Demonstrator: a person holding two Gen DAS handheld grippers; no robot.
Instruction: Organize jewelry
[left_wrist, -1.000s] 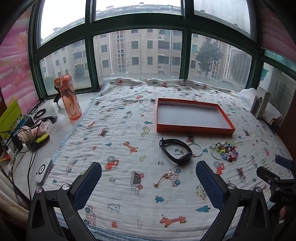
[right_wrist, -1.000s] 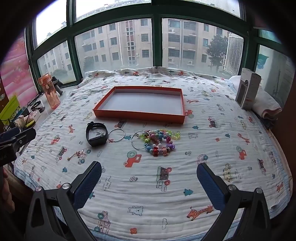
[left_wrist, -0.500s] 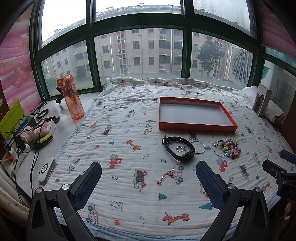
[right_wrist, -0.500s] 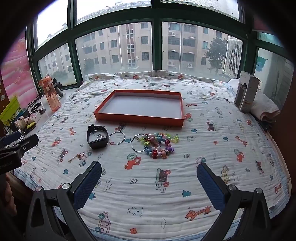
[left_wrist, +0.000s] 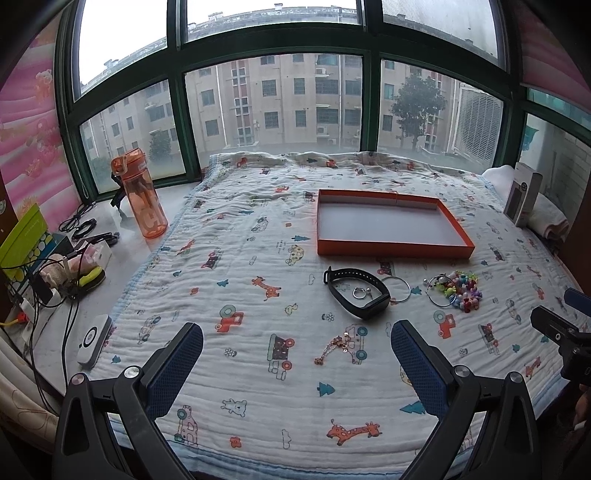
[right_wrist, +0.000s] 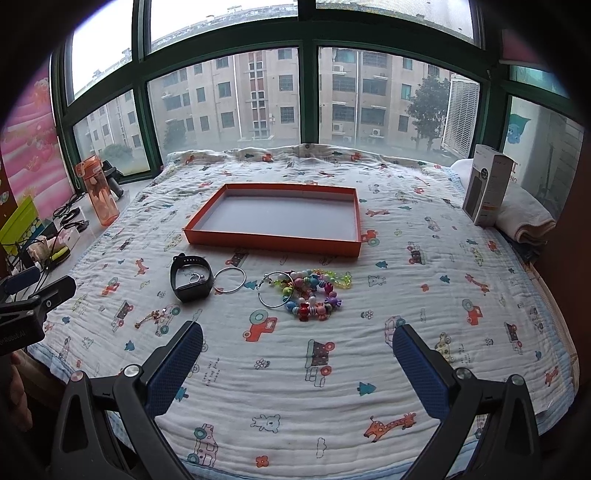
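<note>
An orange tray (right_wrist: 272, 221) was seen lying flat on the printed blanket (right_wrist: 332, 369), w/ nothing in it. All the jewelry was laid out on the blanket just in front of the tray, on the side nearer the cameras. From the tray's left front corner rightward: a black watch band (right_wrist: 191, 277), curled into a loop w/ small rings (right_wrist: 195, 277) inside it; a thin silver hoop (right_wrist: 229, 280) touching the band; a second hoop (right_wrist: 274, 294) overlapped by a heap of coloured beads (right_wrist: 314, 293). A gold chain (left_wrist: 334, 347) was stretched out nearer than the band, its long axis running diagonally, far end toward the tray.

Left gripper (left_wrist: 295, 354) was held w/ fingers spread wide, nothing between them; the chain lay on the blanket between the fingers as seen in the left wrist view, but contact couldn't be told. Right gripper (right_wrist: 297, 352) was likewise spread wide and empty, the beads beyond its tips. An orange bottle (left_wrist: 143, 195) stood well left of the tray, off the blanket.
</note>
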